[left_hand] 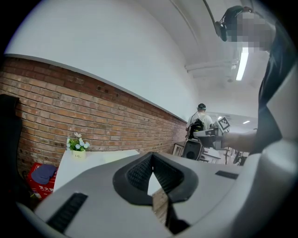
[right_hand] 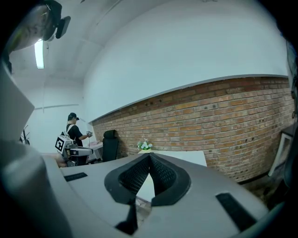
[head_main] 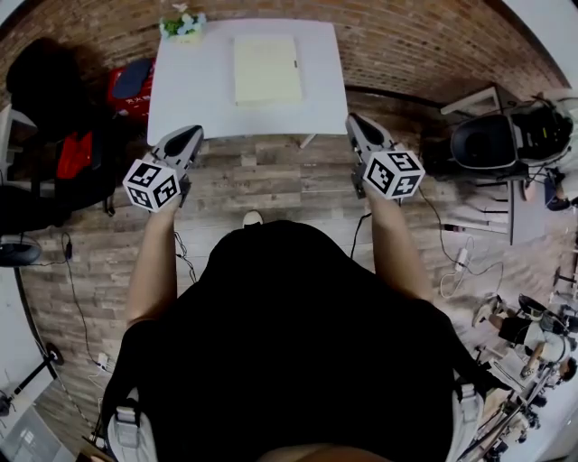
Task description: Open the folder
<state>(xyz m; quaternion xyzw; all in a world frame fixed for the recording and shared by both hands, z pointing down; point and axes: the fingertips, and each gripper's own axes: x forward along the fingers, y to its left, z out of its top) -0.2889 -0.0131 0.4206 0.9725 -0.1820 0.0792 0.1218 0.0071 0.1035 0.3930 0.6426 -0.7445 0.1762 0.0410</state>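
Folder (head_main: 266, 69) closed, flat on white table (head_main: 190, 99) — untouched. Left gripper (head_main: 192, 133) and right gripper (head_main: 354, 119) near table edge — both jaws together, empty.

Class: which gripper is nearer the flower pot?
Left. The left gripper is straight in front of the flower pot, short of the table; the right gripper is off its right corner.

Brick wall (left_hand: 93, 116), wood-plank floor (head_main: 271, 180), white table (head_main: 185, 90), ceiling strip light (left_hand: 241, 65), possibly a black chair (right_hand: 111, 145).
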